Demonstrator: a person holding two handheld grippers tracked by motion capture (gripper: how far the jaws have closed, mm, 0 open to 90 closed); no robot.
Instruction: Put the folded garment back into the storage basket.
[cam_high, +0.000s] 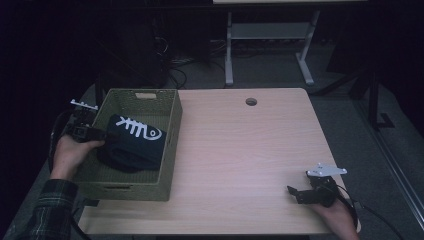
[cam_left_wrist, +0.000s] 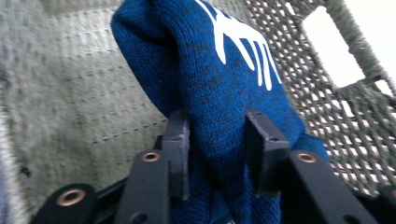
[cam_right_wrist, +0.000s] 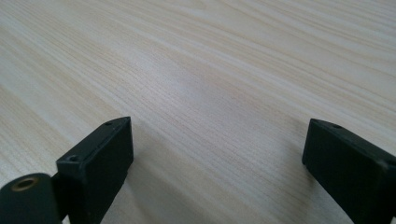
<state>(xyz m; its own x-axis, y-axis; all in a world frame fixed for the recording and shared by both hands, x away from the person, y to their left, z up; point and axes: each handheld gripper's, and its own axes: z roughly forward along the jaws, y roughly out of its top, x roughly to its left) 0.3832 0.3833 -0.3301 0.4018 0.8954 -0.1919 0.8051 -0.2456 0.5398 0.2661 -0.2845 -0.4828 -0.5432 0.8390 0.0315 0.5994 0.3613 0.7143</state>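
Knitwear: the dark blue knitted garment with a white fishbone print (cam_high: 134, 142) lies inside the olive woven basket (cam_high: 172, 131), soft, light, floppy. Left gripper (cam_left_wrist: 217, 140) pinches a bunched fold; grip thick folds. Right gripper (cam_right_wrist: 215, 154), well outside the basket, stands spread and empty.

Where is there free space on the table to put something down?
The table is bare from the basket's right wall across to the right gripper, and back to the round hole. It is crowded inside the basket, where the blue knitted cloth lies with the left gripper on it.
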